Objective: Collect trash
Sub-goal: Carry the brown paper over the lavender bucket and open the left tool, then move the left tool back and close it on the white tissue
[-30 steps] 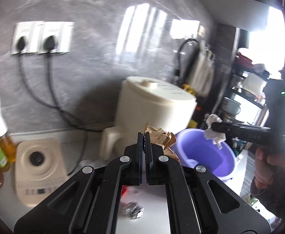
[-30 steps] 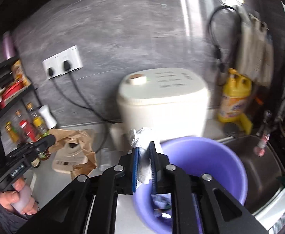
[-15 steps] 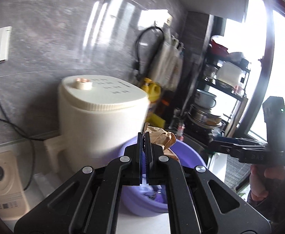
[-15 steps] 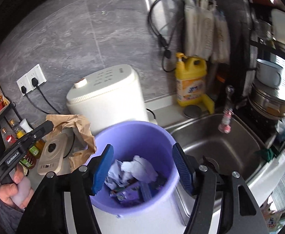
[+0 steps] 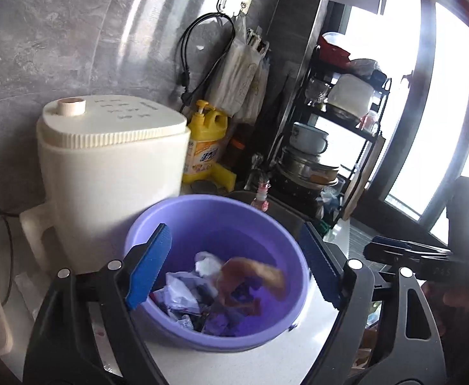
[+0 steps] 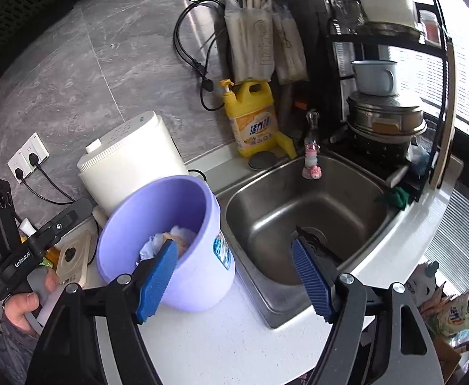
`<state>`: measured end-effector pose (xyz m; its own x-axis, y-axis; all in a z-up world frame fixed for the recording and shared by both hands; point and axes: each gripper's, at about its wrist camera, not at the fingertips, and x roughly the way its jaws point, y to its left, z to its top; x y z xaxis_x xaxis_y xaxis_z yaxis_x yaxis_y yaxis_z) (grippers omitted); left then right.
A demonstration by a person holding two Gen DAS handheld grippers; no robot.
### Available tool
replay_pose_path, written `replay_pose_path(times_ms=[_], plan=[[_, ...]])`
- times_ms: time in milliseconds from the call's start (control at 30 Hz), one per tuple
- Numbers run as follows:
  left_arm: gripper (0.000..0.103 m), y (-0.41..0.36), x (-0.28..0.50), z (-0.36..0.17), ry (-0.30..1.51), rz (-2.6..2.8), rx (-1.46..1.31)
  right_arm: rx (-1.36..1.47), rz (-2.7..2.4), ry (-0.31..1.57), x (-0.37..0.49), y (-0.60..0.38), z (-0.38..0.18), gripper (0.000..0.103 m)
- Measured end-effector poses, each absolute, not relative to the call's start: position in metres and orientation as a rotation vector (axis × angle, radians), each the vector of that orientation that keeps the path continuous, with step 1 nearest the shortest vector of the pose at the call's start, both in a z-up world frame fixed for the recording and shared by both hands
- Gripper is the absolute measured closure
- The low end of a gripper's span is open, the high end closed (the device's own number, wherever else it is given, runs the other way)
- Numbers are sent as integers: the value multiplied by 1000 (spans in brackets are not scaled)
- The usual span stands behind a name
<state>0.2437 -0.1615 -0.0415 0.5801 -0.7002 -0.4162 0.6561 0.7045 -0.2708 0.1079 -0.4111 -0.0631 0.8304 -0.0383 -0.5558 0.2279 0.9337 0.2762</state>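
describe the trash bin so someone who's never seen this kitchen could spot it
Start at the stainless steel sink set into the white countertop. Directly left of it, in front of the cream plastic appliance, stands a round lilac plastic bucket holding crumpled paper and wrappers. It is the only purple thing on the counter, open-topped, with a small blue label on its side.

Both hand-held grippers [image 5: 237,266] [image 6: 234,276] opening, empty-jawed.

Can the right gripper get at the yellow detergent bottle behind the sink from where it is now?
Probably yes. The right gripper is opening with nothing between its pads, and the yellow detergent bottle stands free at the wall. Only the sink lies between them; the purple bucket sits off to the side.
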Motion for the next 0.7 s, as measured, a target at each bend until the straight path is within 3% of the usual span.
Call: replay_pose_path(times_ms=[67,300,700], plan=[[11,-150,240,-43,526,-770,-91,360,-146,582,103,-409,-69,29],[6,-97,227,-48,524,-660,-82,359,-146,587,94,-382,-85,15],[6,-4,207,-69,560,-493,-105,317,-35,619,101,-301,-111,13]])
